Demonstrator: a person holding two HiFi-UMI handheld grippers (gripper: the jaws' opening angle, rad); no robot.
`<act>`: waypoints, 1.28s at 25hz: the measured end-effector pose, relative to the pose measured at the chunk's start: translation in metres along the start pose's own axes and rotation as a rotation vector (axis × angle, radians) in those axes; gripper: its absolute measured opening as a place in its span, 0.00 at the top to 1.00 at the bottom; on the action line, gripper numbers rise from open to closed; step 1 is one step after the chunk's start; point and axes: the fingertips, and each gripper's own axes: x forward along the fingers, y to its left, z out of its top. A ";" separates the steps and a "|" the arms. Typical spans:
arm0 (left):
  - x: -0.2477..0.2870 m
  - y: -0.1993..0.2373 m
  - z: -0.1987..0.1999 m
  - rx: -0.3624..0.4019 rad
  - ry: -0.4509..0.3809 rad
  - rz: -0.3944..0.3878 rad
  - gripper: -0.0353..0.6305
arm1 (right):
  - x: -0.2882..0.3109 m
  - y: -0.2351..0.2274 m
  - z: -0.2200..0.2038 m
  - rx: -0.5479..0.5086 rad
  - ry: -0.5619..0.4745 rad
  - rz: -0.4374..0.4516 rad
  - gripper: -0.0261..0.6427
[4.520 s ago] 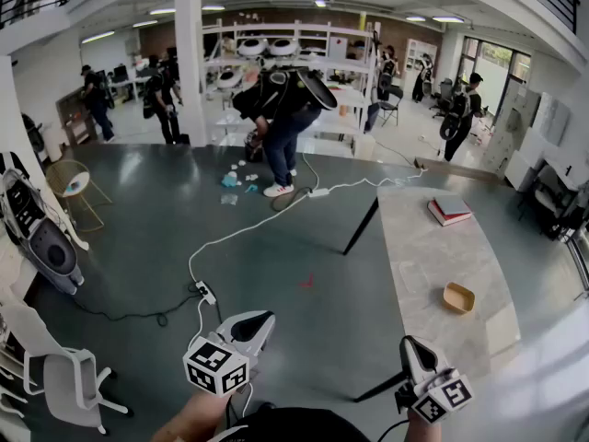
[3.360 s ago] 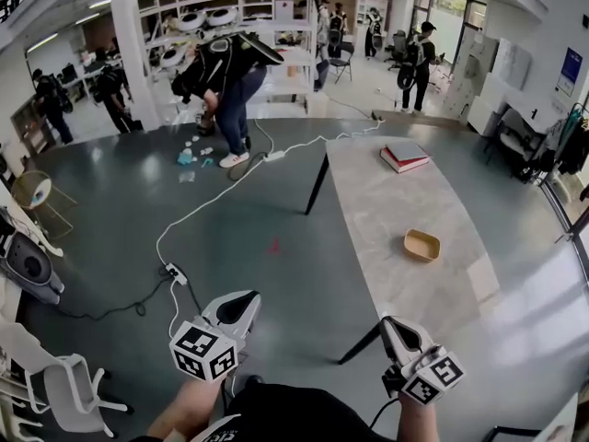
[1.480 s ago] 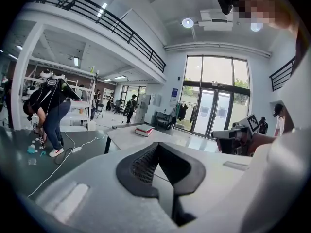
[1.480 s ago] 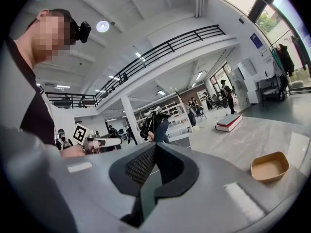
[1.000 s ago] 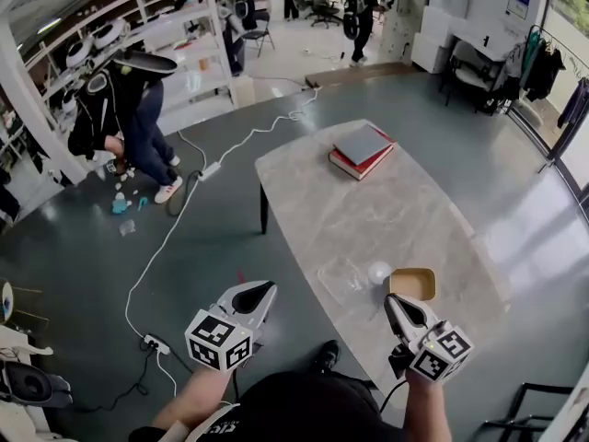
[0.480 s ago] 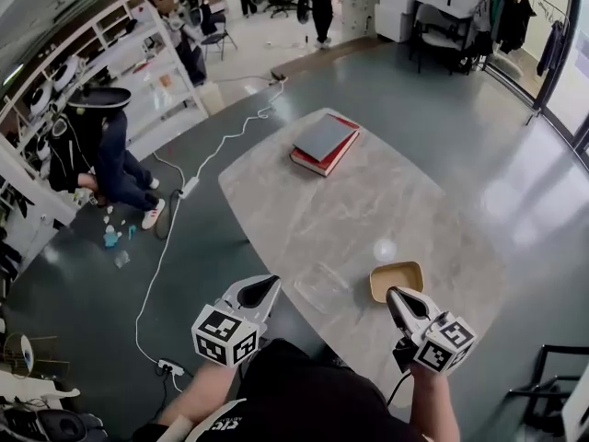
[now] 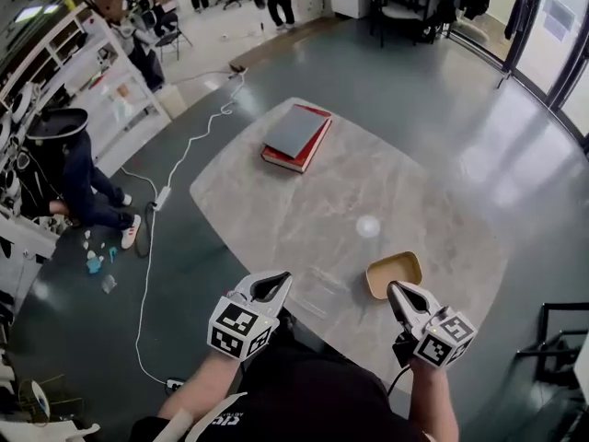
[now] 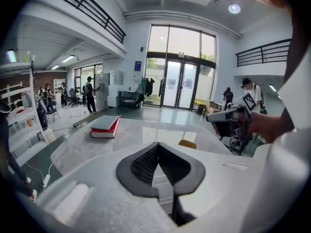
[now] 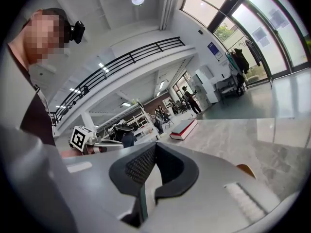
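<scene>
Left gripper (image 7: 267, 286) sits at the bottom of the head view with its jaws pressed together and holding nothing, its tip over the near edge of the table (image 7: 304, 210). My right gripper (image 7: 403, 295) is closed and empty in the same way. Its tip is just beside the tan dish (image 7: 393, 273), a shallow rounded tray that lies on the table near its front edge.

The table is a long slab of pale grey marble with rounded corners. At its far end, well apart from the dish, two books (image 7: 296, 136) are stacked, a grey one on a red one. Around the table is a dark grey-green floor (image 7: 433, 90). A white cable (image 7: 161, 191) runs across it on the left, and beyond that a person (image 7: 64, 168) in dark clothes bends over.

Only the head view shows the whole table top and how both grippers stand in relation to the dish. The left gripper view looks level along the table instead. It shows tall glass doors (image 8: 177, 86) at the end of the room, with the dish as a thin tan sliver just above the jaws. The right gripper view looks upward and shows a balcony railing (image 9: 131, 57) under the ceiling. The books appear there side-on, and the dish only peeks over the gripper body.
</scene>
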 end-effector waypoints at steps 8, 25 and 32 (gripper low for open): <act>0.033 0.019 -0.012 0.069 0.064 -0.234 0.94 | 0.041 0.020 0.006 -0.013 -0.024 -0.099 0.96; 0.074 0.023 -0.046 0.326 0.265 -0.527 0.85 | 0.036 0.033 -0.005 0.063 -0.079 -0.315 0.96; 0.084 0.000 -0.082 0.568 0.344 -0.550 0.80 | 0.015 0.024 -0.010 0.089 -0.086 -0.338 0.96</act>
